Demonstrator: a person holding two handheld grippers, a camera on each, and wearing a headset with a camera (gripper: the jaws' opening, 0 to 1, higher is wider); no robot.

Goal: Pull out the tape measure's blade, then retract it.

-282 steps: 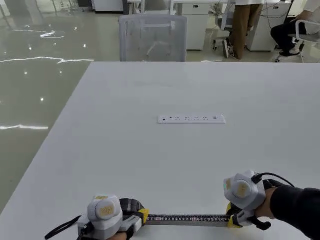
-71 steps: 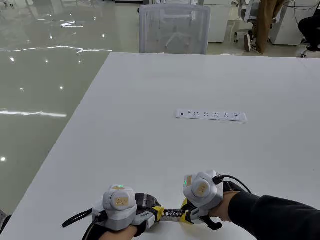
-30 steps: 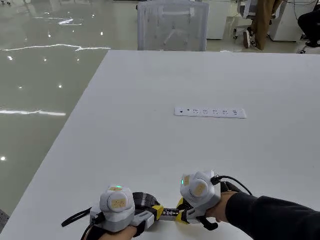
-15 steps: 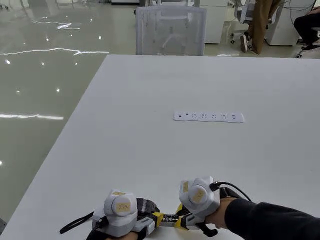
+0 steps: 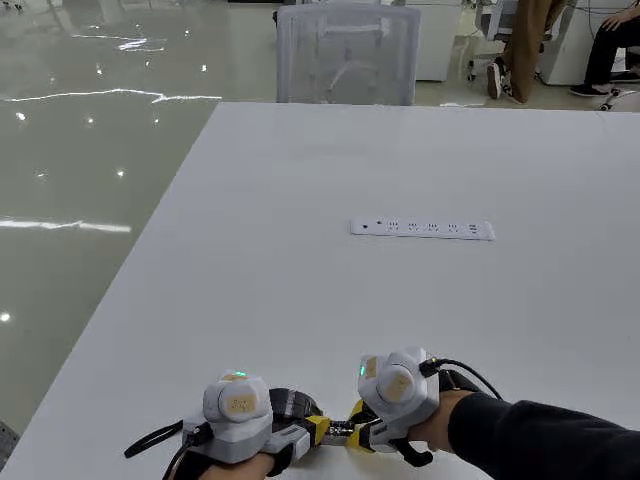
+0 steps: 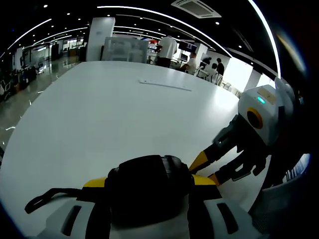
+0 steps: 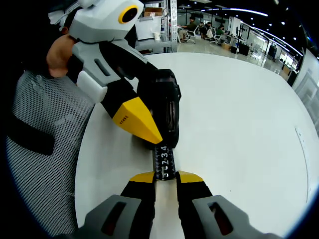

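Note:
A black tape measure (image 5: 292,407) sits at the near edge of the white table (image 5: 330,290), clamped in my left gripper (image 5: 312,430); in the left gripper view its round case (image 6: 149,186) bulges between the yellow-tipped jaws. A short stretch of blade (image 7: 165,163) with printed numbers runs from the case (image 7: 164,112) to my right gripper (image 7: 165,177), which is shut on the blade's end. In the head view the right gripper (image 5: 352,435) is a few centimetres right of the case. The tape's black wrist strap (image 5: 150,439) trails left.
A white power strip (image 5: 422,228) lies mid-table. A mesh-backed chair (image 5: 346,54) stands at the far edge. People sit and stand at desks (image 5: 520,40) beyond. The glossy floor (image 5: 90,150) drops off past the table's left edge.
The right gripper has come steadily leftward toward the case, and the exposed blade has shrunk from a long strip to a short stub. The left gripper has kept its hold.

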